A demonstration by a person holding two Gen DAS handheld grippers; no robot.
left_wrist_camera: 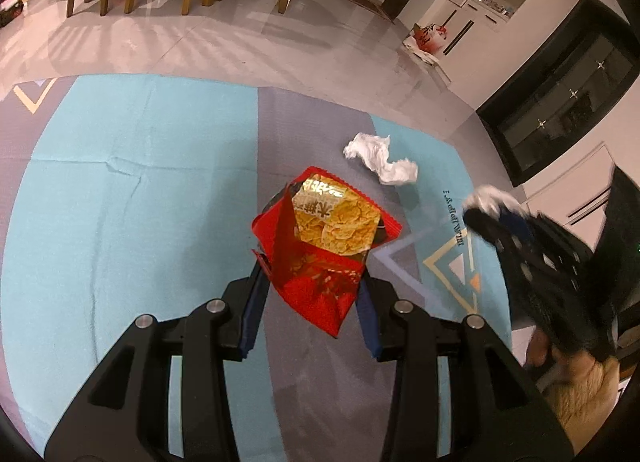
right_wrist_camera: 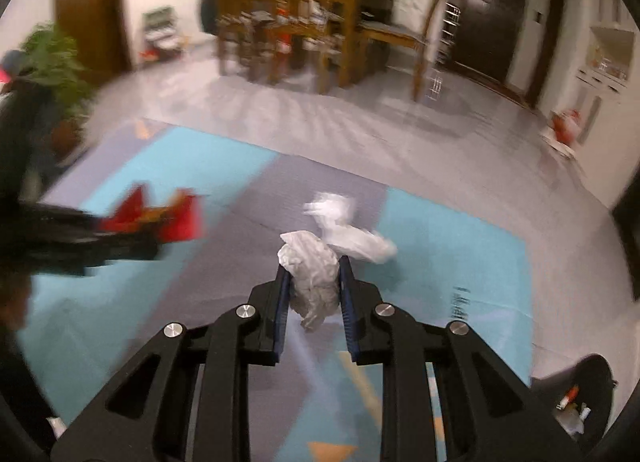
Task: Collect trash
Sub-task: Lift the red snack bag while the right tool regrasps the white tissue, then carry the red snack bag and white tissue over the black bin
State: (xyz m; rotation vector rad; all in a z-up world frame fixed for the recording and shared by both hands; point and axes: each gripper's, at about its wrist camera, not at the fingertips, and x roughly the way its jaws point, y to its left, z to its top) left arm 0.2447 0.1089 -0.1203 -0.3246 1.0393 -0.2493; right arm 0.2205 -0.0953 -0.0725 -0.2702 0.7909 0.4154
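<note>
Between the right gripper (right_wrist_camera: 312, 282) jaws sits a gripped paper wad (right_wrist_camera: 314, 274); left gripper (left_wrist_camera: 316, 262) clamps the snack wrapper (left_wrist_camera: 324, 246); carry both steadily.

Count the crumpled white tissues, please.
2: held tissue is clamped in the right tongs; loose tissue lies on the mat. Others may be hidden.

Right gripper (right_wrist_camera: 312, 274) is squeezing a crumpled tissue (right_wrist_camera: 310, 266) between its fingers (right_wrist_camera: 282, 294). Another tissue wad (right_wrist_camera: 352, 230) is lying just beyond on the blue-grey mat (right_wrist_camera: 460, 246), red wrapper (right_wrist_camera: 160, 214) poking in far left.
</note>
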